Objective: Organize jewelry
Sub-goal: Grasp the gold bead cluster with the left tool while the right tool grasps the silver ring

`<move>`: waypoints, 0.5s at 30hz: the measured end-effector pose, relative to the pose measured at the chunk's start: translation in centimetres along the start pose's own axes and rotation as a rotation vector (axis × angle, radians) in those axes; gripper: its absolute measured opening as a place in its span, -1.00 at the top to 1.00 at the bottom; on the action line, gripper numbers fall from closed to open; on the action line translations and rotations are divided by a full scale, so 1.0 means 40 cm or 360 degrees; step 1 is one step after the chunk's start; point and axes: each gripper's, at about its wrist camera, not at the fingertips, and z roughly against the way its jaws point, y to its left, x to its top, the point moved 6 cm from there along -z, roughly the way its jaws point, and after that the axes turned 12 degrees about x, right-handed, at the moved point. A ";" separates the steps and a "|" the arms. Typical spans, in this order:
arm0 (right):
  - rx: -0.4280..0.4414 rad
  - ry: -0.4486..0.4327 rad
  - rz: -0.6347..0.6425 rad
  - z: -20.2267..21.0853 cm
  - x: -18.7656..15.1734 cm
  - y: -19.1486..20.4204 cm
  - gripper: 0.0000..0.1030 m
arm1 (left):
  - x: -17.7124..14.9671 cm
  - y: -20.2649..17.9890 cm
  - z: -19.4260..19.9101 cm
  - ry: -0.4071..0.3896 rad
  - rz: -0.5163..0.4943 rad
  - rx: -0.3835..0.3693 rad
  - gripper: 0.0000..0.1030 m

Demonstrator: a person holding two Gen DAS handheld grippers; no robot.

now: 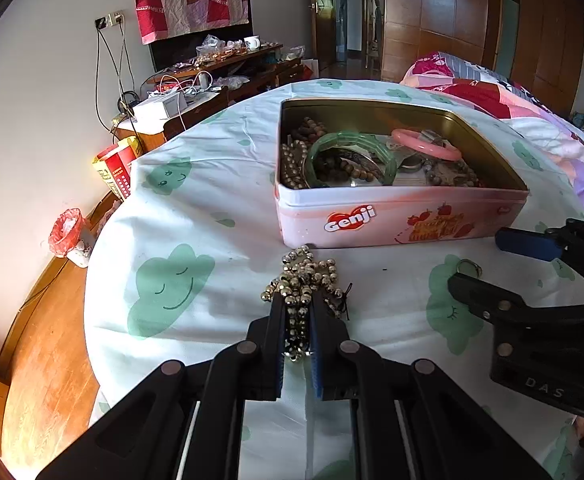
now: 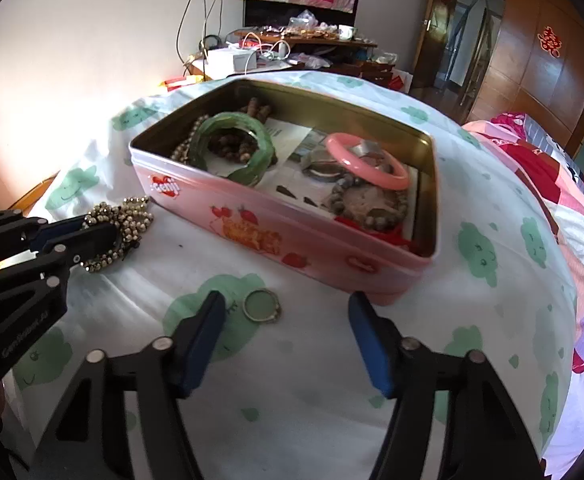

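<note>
One pink tin [image 1: 391,220] sits open on the bed [image 1: 196,208], its cloud-print sheet smooth and white with green smiling shapes, and the tin's gold-coloured inside holds a fair jumble: one chunky translucent green bangle [image 2: 236,148], one glossy pink bangle [image 2: 367,166], and at least three beaded strands, though they overlap so much that an exact count escapes me. A paper sheet [image 2: 288,136] lies under the lot, partly covered. Outside the tin, two loose pieces: a bunched strand of small shiny metallic beads [image 1: 303,276] just in front of the tin's near wall, and one round gold-rimmed ring [image 2: 262,306] lying flat on a green cloud. Left gripper [image 1: 296,320], fingers clenched on that bead strand, the beads squeezed between the blue pads with the rest spilling out ahead; a thin dark cord [image 1: 345,300] trails off beside them. Right gripper [image 2: 288,340], fingers spread apart and gripping nothing, the ring lying on the sheet between their tips, nearer the left one. Lower rims of both views are filled by black gripper frames, and the far dresser clutter is too small to sort out
</note>
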 end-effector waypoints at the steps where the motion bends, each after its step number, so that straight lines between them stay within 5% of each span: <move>1: 0.0000 0.0004 0.0002 -0.002 0.001 0.001 -0.23 | -0.001 0.000 0.001 -0.0004 -0.0001 0.0000 0.81; 8: 0.0111 0.0001 0.0001 -0.004 0.000 0.014 0.23 | -0.008 -0.011 -0.001 -0.0020 -0.0016 -0.0018 0.81; 15: 0.0135 -0.0016 -0.0014 0.002 -0.004 0.019 0.42 | -0.010 -0.012 0.001 -0.0031 -0.0020 -0.0021 0.81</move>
